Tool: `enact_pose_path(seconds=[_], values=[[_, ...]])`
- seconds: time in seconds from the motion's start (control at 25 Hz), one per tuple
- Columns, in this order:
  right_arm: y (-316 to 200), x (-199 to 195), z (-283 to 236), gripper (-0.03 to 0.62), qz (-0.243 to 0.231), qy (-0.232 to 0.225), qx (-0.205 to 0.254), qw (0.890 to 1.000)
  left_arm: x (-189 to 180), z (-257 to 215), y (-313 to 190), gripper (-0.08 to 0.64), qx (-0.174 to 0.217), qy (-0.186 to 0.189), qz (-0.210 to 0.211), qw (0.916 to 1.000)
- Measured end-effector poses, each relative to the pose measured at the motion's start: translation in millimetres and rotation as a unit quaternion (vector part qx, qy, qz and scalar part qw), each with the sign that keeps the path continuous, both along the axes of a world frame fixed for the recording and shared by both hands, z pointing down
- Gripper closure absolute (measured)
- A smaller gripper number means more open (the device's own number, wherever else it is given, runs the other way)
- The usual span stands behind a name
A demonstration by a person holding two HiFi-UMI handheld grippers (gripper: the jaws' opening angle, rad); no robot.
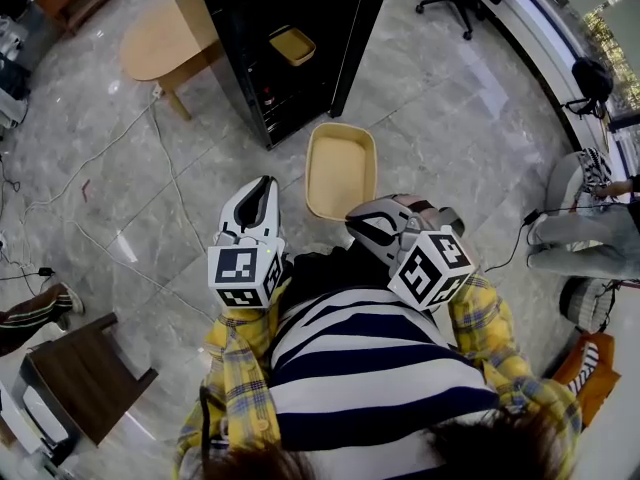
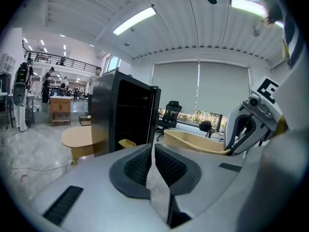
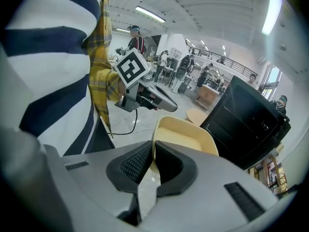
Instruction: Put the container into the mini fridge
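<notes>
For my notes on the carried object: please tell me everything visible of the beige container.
The container is a pale beige, shallow, rectangular tub with rounded corners, plastic by its look, open on top and empty. The right gripper is shut on its near rim and holds it roughly level, before the open black mini fridge. Nothing else touches it.
</notes>
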State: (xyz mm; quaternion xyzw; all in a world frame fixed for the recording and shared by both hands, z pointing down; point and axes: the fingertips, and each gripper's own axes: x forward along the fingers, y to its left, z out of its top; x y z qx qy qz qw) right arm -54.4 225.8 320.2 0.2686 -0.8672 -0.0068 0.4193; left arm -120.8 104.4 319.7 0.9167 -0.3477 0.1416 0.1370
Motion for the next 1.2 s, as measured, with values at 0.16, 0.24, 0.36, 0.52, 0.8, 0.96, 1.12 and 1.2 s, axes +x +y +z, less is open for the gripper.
enact_pose_path(seconds=[0.16,0.24,0.36,0.52,0.8,0.96,1.12,1.2], values=[[-9.5,7.9,-2.3,0.552,-0.001,0.000,0.000,1.000,5.9,-4.1,-2.2,0.526,0.001,0.006,-0.002,1.0000],[-15.8,9.7,-2.9,0.552,-0.004,-0.002,0.000,1.000,5.1,-3.2,-3.8,0.526,-0.001,0.004,-0.006,1.0000],[-25.8,13.6,-1.8,0.552,-0.012,-0.009,-0.003,1.000,4.4,2.1,-10.1,0.526,-0.007,-0.001,-0.018,0.9998],[-40.2,24.2,2.9,0.552,-0.029,-0.022,-0.011,0.999,10.5,4.4,-23.0,0.526,-0.007,-0.004,-0.039,0.9992],[-75.6,53.2,7.0,0.552,-0.061,-0.036,-0.016,0.997,35.9,6.1,-49.2,0.526,0.003,-0.010,-0.070,0.9975],[-101.6,75.2,12.7,0.552,-0.081,-0.031,-0.018,0.996,52.9,10.9,-70.2,0.526,0.002,-0.010,-0.087,0.9961],[-129.0,97.5,21.9,0.552,-0.103,-0.017,-0.018,0.994,71.6,22.0,-86.0,0.526,-0.008,-0.015,-0.098,0.9951],[-143.6,106.9,26.5,0.552,-0.112,-0.011,-0.017,0.994,80.4,28.4,-95.4,0.526,-0.011,-0.018,-0.101,0.9946]])
